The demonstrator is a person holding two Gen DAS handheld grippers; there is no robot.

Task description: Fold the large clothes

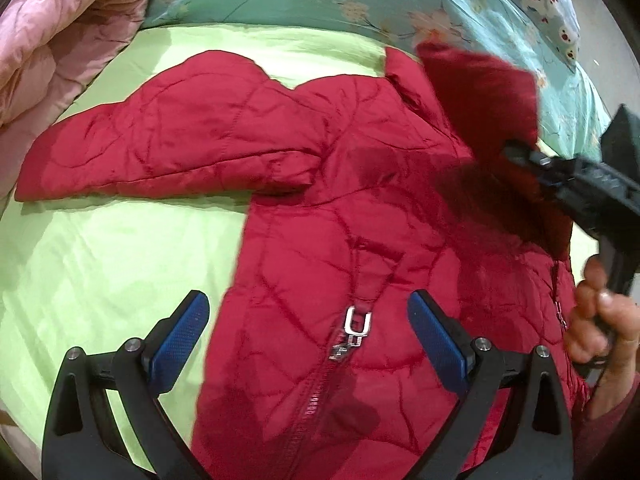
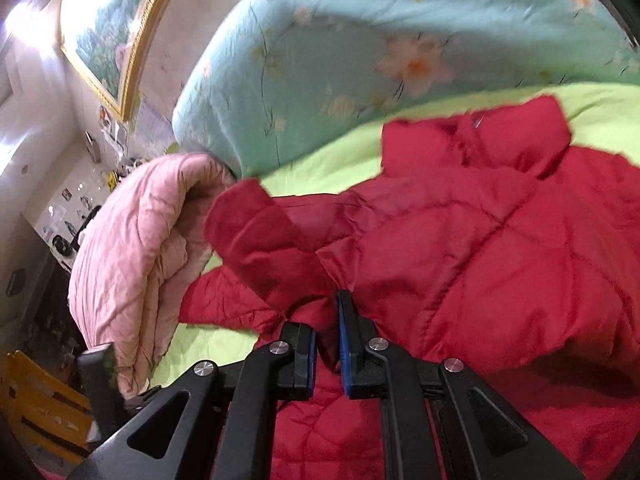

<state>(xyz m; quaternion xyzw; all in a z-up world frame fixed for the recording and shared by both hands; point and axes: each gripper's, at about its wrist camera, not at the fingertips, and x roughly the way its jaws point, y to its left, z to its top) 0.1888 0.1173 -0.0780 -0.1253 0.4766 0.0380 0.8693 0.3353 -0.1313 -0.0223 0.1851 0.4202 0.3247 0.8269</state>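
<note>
A red quilted jacket (image 1: pixel 360 220) lies front up on a bed covered by a lime green sheet (image 1: pixel 100 260). In the left wrist view the jacket fills the middle and the right side. One sleeve (image 1: pixel 160 152) stretches flat toward nine o'clock, its cuff close to a folded pink quilt (image 1: pixel 60 48) at ten o'clock. A silver zipper pull (image 1: pixel 358 324) sits on the jacket's front at about six o'clock.

The left tool (image 1: pixel 308 340) hovers just above the jacket with its blue pads (image 1: pixel 436 336) spread wide apart, the zipper pull showing between them; it grips nothing.

At three o'clock in the same view, the right tool (image 1: pixel 516 150) comes in from the edge, held by the person's hand (image 1: pixel 596 316). It is pressed together on a fold of dark red fabric, the other sleeve (image 1: pixel 484 92), which is lifted off the bed and hangs over the jacket's chest.

The right wrist view shows this from behind the tool: the right tool (image 2: pixel 327 340) has its pads nearly together, pinching red fabric, and the raised sleeve end (image 2: pixel 256 232) stands up toward ten o'clock. The jacket's collar (image 2: pixel 520 132) lies at one o'clock. A teal floral duvet (image 2: pixel 360 40) is bunched across twelve o'clock, beyond the green sheet. A gold-framed picture (image 2: pixel 108 32) hangs on the wall at ten o'clock.
</note>
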